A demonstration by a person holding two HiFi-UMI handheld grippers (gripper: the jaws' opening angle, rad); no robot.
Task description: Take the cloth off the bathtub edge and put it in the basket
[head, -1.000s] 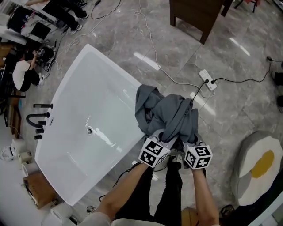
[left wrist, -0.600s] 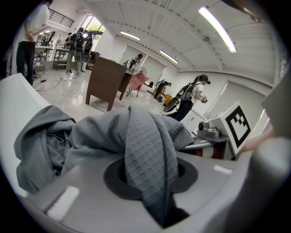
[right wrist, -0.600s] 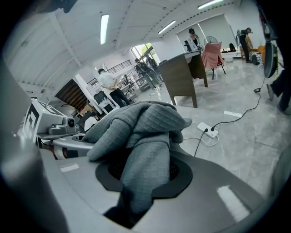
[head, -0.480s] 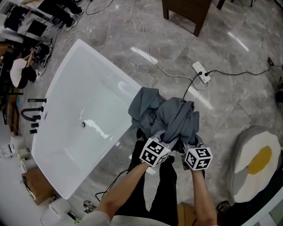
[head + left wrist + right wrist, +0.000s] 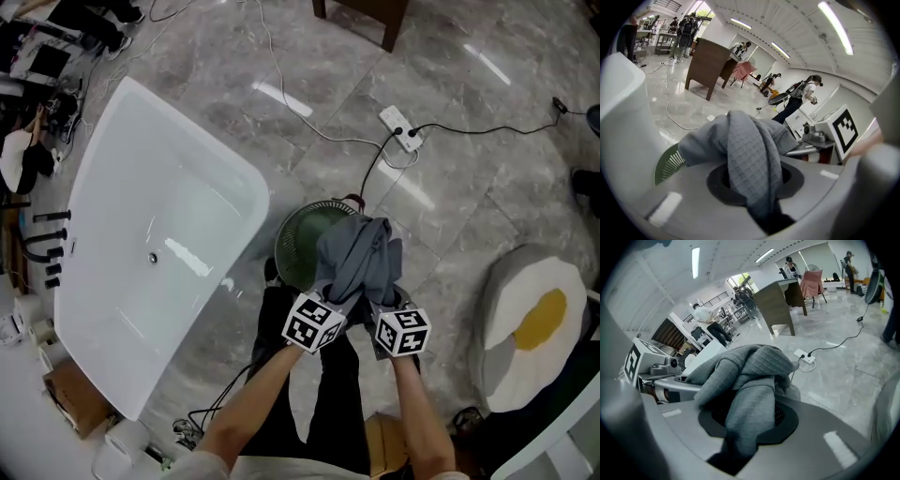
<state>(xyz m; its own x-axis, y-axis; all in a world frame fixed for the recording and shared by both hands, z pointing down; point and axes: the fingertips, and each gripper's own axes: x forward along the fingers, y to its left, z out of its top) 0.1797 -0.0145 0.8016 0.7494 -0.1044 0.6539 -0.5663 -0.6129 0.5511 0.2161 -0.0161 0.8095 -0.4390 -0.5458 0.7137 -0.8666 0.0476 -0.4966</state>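
Item: cloth (image 5: 361, 255), grey, square waffle weave, bunched into thick soft folds. You hold it with both grippers at once. Your left gripper (image 5: 333, 298) is clenched on one fold and your right gripper (image 5: 382, 302) on another just beside it, the two close together side by side. The bundle mounds up ahead of the jaws, clear of the bathtub (image 5: 112, 150) and over the basket (image 5: 292, 242), covering the right part of its opening. Whether the cloth touches the rim cannot be told. Basket: round, dark green, slatted wall, standing on the floor (image 5: 469, 216) just beside the tub's near corner. Bathtub: white, glossy, smooth, a rounded rectangle with a drain in its bottom. Floor: polished grey stone-look tiles. A white power strip (image 5: 400, 128) with a black cable lies beyond the basket, and an egg-shaped cushion (image 5: 530, 328) lies well apart on your right. Only the head view shows tub, basket and cloth together. The left gripper view shows the weave up close and a sliver of green slats at the cloth's lower left. The right gripper view shows the pinched fold and the power strip, not the basket.
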